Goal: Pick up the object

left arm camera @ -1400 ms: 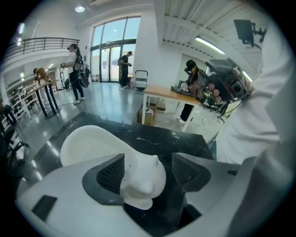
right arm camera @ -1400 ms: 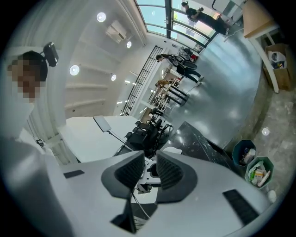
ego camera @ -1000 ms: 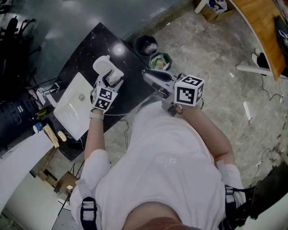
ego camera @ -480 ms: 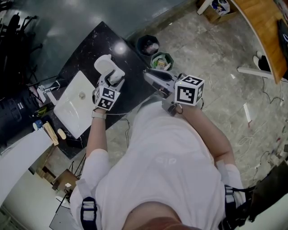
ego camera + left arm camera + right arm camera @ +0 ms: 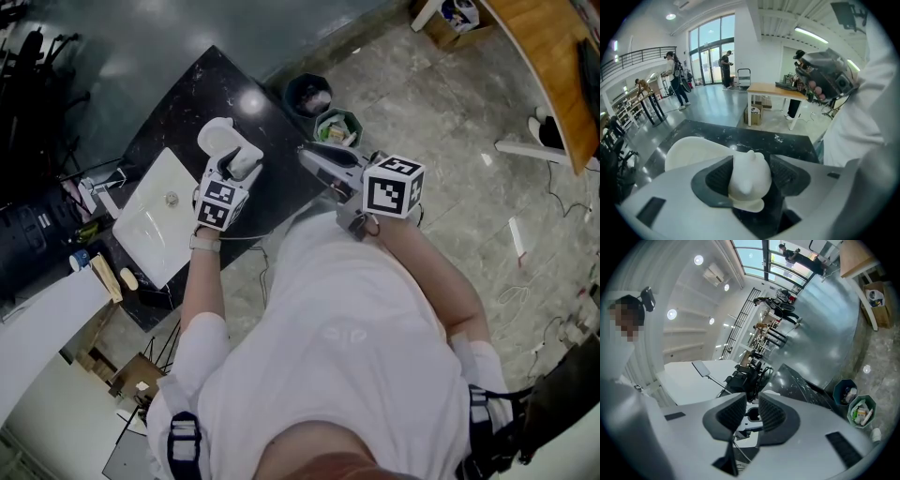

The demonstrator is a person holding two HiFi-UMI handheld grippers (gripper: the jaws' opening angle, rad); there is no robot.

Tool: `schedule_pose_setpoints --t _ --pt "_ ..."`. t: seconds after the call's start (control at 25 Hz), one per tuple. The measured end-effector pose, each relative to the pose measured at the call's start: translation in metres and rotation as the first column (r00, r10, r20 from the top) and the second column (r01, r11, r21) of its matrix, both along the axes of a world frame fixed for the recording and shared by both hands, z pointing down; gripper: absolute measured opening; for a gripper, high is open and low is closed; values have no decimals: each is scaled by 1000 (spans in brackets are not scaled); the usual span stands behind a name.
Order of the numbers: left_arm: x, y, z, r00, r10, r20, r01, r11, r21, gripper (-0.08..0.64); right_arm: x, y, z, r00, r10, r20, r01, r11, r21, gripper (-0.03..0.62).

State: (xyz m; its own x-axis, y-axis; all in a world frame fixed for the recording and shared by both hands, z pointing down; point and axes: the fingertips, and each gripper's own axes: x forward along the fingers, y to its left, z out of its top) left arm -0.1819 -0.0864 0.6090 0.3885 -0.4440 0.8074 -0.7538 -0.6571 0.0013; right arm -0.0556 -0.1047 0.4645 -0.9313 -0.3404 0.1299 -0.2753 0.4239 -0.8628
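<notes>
The white object (image 5: 225,142) sits over the black table (image 5: 183,103) in the upper left of the head view; its long axis runs on a slant, with the rounded end toward the upper left and the near end in the left gripper (image 5: 238,167); that claw has just been closing and now pinches the object, a dark pad against each side of its lumpy end; only the left gripper view shows this contact, and there the broad pale body of the object curves away behind the left jaw at centre left; that view alone also shows a bright hall with people and a wooden table (image 5: 776,89); the right gripper (image 5: 749,414) has its jaws a narrow gap apart with nothing between them, which the head view does not make plain; a white rectangular panel (image 5: 150,225) lies on the table just left of the left gripper; on the floor beyond the table's right corner stand a dark round bin (image 5: 307,94) holding something pale and, touching it, a green bin (image 5: 336,127) with mixed litter
</notes>
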Motion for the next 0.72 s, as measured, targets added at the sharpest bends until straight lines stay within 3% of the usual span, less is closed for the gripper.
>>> schedule_pose_setpoints --t 0.24,0.36,0.6,0.72 --pt "0 -6 -25 992 -83 -98 86 996 30 247 -5 4 0 1000 -19 4 19 1000 -2 80" --pt "-2 -9 -38 976 -138 -169 146 989 37 247 -7 6 0 1000 -31 4 31 1000 1 80" --pt "-3 -15 -67 903 -246 -352 269 963 18 245 -6 7 -5 999 -49 10 49 999 -1 80" --pt "-4 -13 -79 875 -267 -405 301 954 20 245 -9 8 -5 998 -66 16 66 998 -3 80"
